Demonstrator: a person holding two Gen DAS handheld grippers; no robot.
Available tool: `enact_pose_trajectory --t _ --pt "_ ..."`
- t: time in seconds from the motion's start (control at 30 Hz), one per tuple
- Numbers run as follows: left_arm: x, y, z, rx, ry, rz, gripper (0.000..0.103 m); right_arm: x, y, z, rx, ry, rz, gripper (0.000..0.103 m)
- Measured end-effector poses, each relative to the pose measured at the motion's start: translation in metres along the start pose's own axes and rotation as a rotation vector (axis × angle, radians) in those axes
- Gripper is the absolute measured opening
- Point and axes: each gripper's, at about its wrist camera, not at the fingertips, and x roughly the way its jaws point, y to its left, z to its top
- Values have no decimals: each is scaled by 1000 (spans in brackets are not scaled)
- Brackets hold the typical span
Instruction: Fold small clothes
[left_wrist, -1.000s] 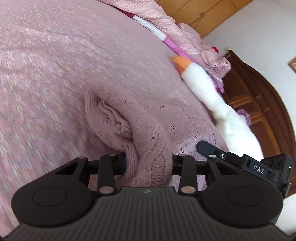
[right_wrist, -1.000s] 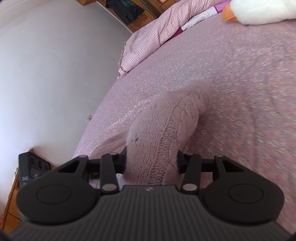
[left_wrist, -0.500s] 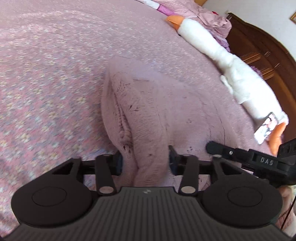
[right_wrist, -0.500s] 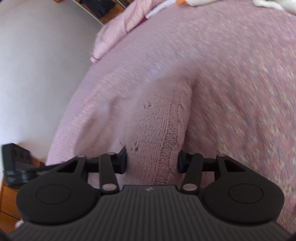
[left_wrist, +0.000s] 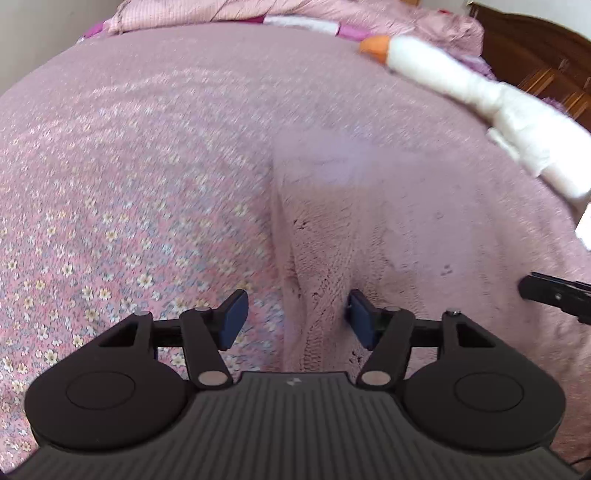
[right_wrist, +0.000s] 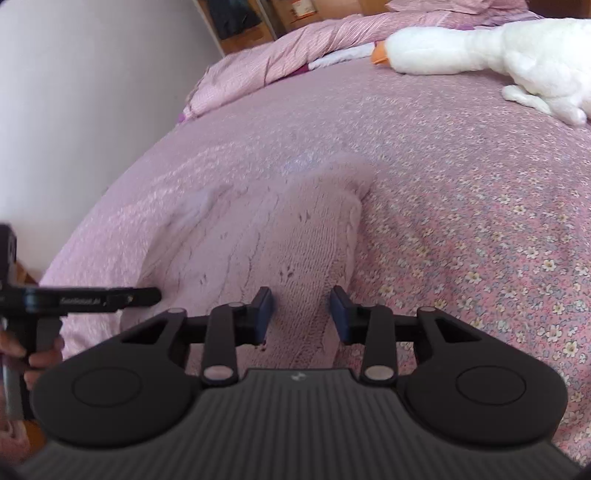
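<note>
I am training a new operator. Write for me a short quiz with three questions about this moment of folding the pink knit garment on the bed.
1. True or false: the left gripper is clamped on the pink knit garment.
2. Which toy lies on the bedspread beyond the garment? A) white plush goose B) brown bear C) grey rabbit
3. Fill in: the jaws of the right gripper stand ____.

Key: 1 false, its jaws are apart with the knit lying between them; 2 A; 3 open.
</note>
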Motion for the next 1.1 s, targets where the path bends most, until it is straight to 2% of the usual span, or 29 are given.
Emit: enact_pose_trajectory --t 0.17,0.4,0.47,0.53,0.6,0.77,0.9,0.93,0.97,1.1 --pt "4 3 1 -16 -9 6 75 18 5 0 -39 -9 -34 40" --pt "-19 -8 -4 -36 -24 33 76 2 13 -6 -26 -42 -67 44" --pt "-27 -14 -7 -29 -17 57 80 -7 18 -13 -38 -56 -83 62" --pt "-35 -21 -12 -25 -26 78 94 -15 23 -19 -55 -86 -96 74" --pt "-42 -27 -20 -17 -45 105 98 -19 28 -26 -77 -100 -107 75" --pt "-44 -45 -40 54 -46 142 99 -15 30 -42 -90 -47 -142 75" --pt "-32 -58 -49 74 -22 159 99 -10 29 -51 -66 -3 -163 76" --pt "-28 -60 -51 73 -18 162 99 -9 29 -53 -62 -3 -165 79" --pt "-25 -62 -53 72 -13 167 99 -9 32 -58 -63 -3 -171 87" --pt "-12 -66 -59 61 3 187 99 -6 35 -64 -78 -6 -184 89"
